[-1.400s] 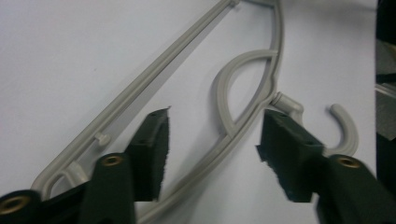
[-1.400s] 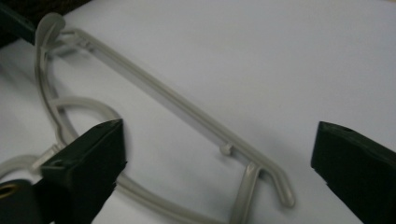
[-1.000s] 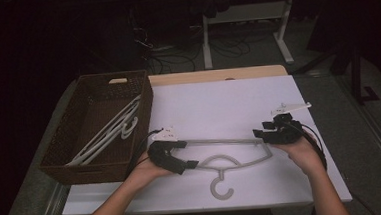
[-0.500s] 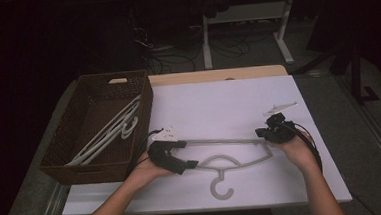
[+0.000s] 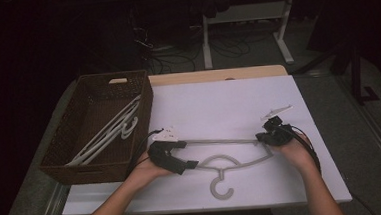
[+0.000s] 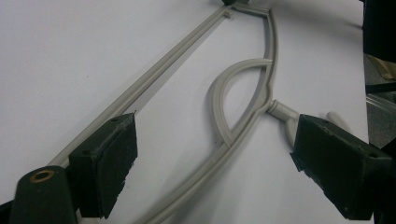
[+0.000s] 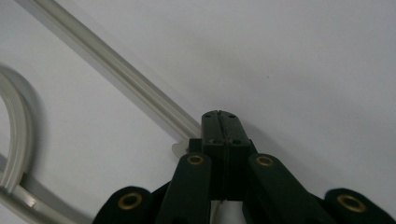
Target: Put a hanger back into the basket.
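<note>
My right gripper [image 5: 266, 137] fingers pinch the hanger [image 5: 231, 157] at its end. My left gripper [image 5: 177, 154] fingers stand spread, with the hanger's other end between them.

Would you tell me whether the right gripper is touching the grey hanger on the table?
Touching: the right gripper view shows the right gripper pinched shut on the hanger corner.

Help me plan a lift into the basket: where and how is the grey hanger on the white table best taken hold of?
Probably by the two ends of the hanger, from above. It lies flat, long and thin, so end grips should keep it level. The right gripper is shut at the right end; the left gripper straddles the left end, jaws open.
</note>
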A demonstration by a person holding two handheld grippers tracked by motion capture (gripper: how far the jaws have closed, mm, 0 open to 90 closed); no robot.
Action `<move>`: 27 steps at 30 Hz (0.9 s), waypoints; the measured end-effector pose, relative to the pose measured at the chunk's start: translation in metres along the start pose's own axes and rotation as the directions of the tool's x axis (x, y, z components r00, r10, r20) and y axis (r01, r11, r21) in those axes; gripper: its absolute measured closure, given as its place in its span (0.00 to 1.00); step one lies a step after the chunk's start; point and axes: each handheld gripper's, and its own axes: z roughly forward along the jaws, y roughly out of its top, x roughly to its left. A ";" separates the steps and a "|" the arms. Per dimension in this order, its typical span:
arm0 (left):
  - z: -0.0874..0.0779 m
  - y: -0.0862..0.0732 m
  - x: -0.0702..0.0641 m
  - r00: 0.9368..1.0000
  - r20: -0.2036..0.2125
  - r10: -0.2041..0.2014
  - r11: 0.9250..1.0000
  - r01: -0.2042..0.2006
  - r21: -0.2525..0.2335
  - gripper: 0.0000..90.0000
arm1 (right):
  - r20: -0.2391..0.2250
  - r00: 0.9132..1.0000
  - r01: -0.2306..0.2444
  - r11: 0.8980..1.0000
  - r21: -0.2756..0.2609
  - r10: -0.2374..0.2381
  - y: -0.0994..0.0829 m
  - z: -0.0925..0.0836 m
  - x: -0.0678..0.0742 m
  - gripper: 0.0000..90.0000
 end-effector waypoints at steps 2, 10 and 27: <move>0.000 0.000 0.000 1.000 -0.001 0.002 1.000 -0.002 0.002 0.16 | 0.003 1.000 0.004 1.000 0.013 -0.004 -0.001 0.002 0.000 0.99; 0.004 -0.002 0.001 0.999 -0.024 0.034 0.999 -0.033 0.044 0.17 | 0.002 1.000 -0.008 1.000 0.018 0.008 0.000 0.003 0.000 0.99; 0.035 0.002 -0.007 0.962 0.010 0.272 0.938 -0.268 0.221 0.48 | 0.006 1.000 -0.021 0.999 0.037 0.021 0.002 0.004 0.000 1.00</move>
